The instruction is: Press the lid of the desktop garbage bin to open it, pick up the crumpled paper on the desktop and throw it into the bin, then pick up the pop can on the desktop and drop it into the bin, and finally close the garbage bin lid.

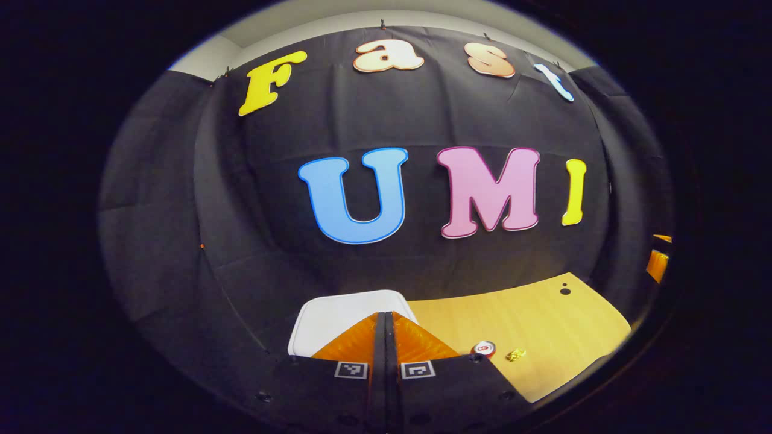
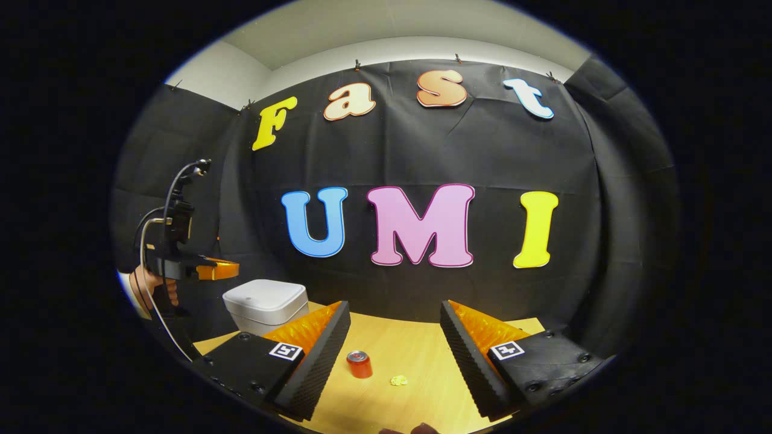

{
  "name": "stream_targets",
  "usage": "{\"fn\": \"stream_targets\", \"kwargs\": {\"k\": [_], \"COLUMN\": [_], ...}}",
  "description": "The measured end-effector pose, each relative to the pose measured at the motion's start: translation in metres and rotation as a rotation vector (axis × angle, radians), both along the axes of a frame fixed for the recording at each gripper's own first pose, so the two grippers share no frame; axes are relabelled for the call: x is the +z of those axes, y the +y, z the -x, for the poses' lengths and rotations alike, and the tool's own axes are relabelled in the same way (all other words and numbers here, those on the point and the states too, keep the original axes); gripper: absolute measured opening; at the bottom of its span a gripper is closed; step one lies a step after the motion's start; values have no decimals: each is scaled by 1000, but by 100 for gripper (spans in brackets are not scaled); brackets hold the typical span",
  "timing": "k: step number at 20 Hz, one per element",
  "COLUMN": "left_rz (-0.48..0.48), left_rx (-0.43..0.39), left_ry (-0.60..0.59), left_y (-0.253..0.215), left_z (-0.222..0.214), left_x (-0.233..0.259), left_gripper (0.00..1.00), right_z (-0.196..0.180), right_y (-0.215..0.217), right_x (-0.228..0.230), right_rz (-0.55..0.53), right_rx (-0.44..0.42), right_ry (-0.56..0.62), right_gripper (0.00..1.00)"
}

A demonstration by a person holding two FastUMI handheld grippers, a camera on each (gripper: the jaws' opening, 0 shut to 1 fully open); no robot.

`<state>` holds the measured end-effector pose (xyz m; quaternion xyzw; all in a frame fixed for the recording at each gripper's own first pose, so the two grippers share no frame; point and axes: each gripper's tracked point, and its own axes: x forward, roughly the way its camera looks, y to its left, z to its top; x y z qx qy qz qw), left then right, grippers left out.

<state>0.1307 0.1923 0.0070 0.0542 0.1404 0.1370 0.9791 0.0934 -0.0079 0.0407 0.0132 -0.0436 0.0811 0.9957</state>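
Note:
A white bin [image 2: 264, 306] with its lid down stands at the table's left. In the left gripper view its lid [image 1: 338, 319] lies just below and ahead of my left gripper [image 1: 385, 319], whose fingers are pressed together with nothing between them. The same gripper [image 2: 214, 269] hangs above the bin in the right gripper view, held by a hand [image 2: 154, 288]. A red pop can [image 2: 359, 364] stands upright mid-table, a small yellow crumpled paper [image 2: 398, 380] right beside it. My right gripper [image 2: 395, 337] is open, above the near side of the table, the can and paper ahead between its fingers.
The wooden table [image 2: 416, 355] runs back to the black cloth wall. In the left gripper view the can [image 1: 484, 348] and paper [image 1: 515, 354] lie right of my fingers, and two small dark holes [image 1: 565, 290] mark the tabletop's far right.

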Motion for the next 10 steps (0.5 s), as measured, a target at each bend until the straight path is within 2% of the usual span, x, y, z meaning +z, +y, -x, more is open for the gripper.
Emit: {"fn": "stream_targets", "kwargs": {"k": [2, 5, 8, 10], "left_rz": [-20, 60, 148, 168], "left_rx": [50, 49, 44, 49], "left_ry": [93, 197, 285, 341], "left_y": [21, 28, 37, 47], "left_z": [-8, -23, -40, -44], "left_x": [-15, -41, -71, -90], "left_gripper": [6, 6, 6, 6], "right_z": [-5, -11, -17, -20], "right_y": [-9, -15, -18, -17], "right_x": [-5, -19, -28, -24], "right_rz": [0, -28, -23, -27], "right_rx": [9, 36, 18, -12], "right_ry": [0, 36, 61, 56], "right_gripper": [96, 96, 96, 96]}}
